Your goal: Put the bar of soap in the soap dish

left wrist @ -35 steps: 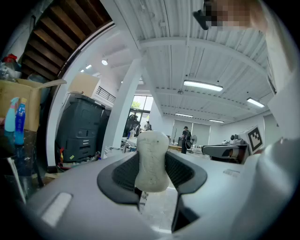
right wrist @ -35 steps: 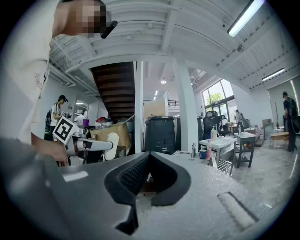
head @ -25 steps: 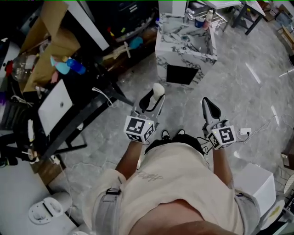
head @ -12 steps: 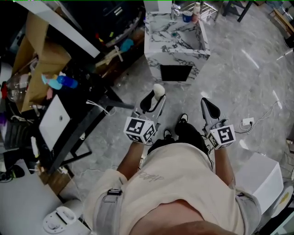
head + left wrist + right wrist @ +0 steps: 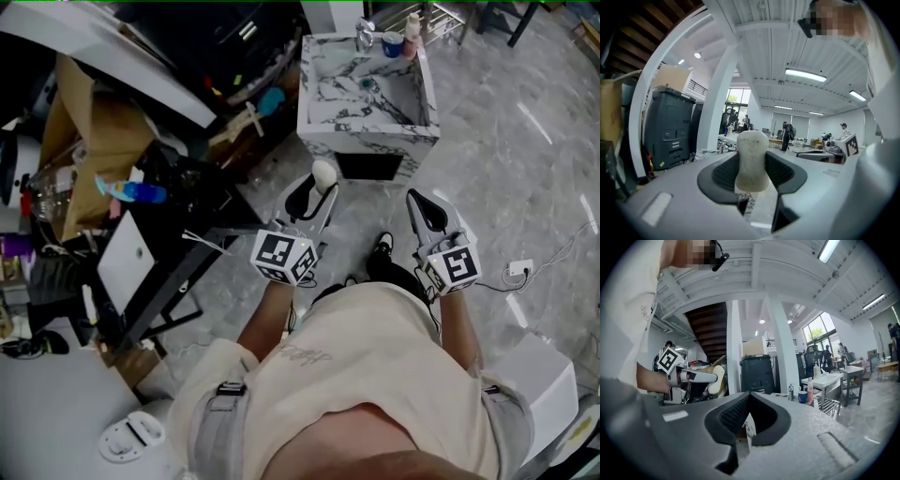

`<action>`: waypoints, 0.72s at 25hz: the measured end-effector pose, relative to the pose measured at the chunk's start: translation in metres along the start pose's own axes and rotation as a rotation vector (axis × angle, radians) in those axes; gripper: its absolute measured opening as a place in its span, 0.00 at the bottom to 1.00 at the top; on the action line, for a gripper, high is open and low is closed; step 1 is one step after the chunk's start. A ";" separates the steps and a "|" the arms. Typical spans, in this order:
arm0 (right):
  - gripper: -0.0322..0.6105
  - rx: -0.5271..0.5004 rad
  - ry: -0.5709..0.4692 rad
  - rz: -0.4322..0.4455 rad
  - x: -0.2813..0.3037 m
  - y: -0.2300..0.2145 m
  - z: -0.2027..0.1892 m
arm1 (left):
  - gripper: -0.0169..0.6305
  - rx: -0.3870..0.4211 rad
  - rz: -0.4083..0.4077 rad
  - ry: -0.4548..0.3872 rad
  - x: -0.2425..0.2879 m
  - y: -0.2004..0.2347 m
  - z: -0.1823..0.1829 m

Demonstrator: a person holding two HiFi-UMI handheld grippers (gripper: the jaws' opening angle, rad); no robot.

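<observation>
A cream bar of soap stands between the jaws of my left gripper, which is shut on it and held in the air over the floor. In the left gripper view the soap sticks up out of that gripper. My right gripper is level with it to the right, shut with nothing in it; its pads meet in its own view. A marble sink stands ahead of both. I cannot make out a soap dish; a small teal thing lies in the basin.
A faucet, a blue cup and a bottle stand at the sink's back edge. To the left is a cluttered dark table with cardboard boxes. A white box sits at the right, a cable on the floor.
The person has stepped nearer the sink, which now looks larger and closer ahead. Both grippers have risen slightly in the view; the soap stays held in the left one.
</observation>
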State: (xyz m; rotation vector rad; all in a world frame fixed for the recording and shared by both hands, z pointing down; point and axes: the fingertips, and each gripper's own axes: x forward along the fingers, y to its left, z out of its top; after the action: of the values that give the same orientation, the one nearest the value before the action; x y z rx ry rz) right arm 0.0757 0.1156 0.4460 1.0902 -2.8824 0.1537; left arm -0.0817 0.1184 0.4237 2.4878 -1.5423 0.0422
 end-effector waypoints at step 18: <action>0.05 0.099 0.000 0.110 0.073 -0.098 -0.005 | 0.33 -0.042 0.078 0.046 0.094 0.027 0.007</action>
State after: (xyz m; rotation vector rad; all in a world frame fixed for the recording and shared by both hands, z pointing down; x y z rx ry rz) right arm 0.0860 -0.0046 0.4650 0.9451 -2.9641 0.3037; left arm -0.0640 0.0226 0.4345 2.3771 -1.6040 0.0781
